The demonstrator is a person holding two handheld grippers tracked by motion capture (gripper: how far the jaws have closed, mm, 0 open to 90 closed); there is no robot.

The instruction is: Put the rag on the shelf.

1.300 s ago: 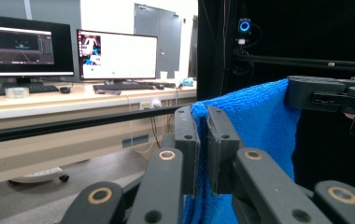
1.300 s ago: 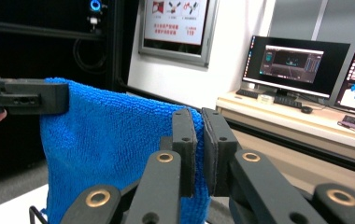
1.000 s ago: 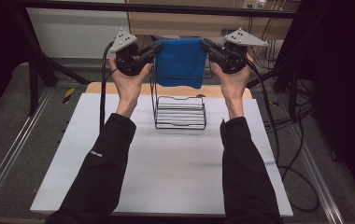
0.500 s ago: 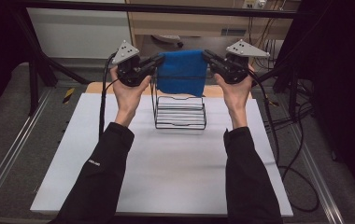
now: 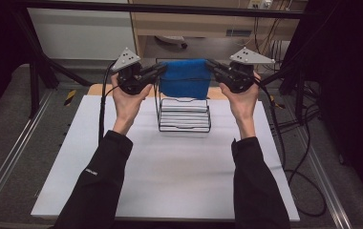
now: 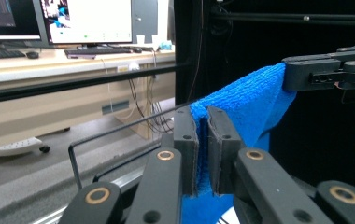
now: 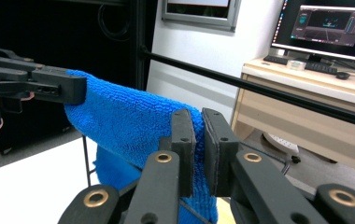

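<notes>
Cloth [image 5: 185,78] stretched level above wire rack [image 5: 184,114] on white table [image 5: 170,176], one end pinched by left gripper [image 5: 159,70], other by right gripper [image 5: 211,66]; fingers [image 6: 186,140] clamped tight on blue fabric at both ends.

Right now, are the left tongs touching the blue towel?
Touching. In the left gripper view, the left tongs are shut on the edge of the blue towel, with the cloth squeezed between both pads.
</notes>
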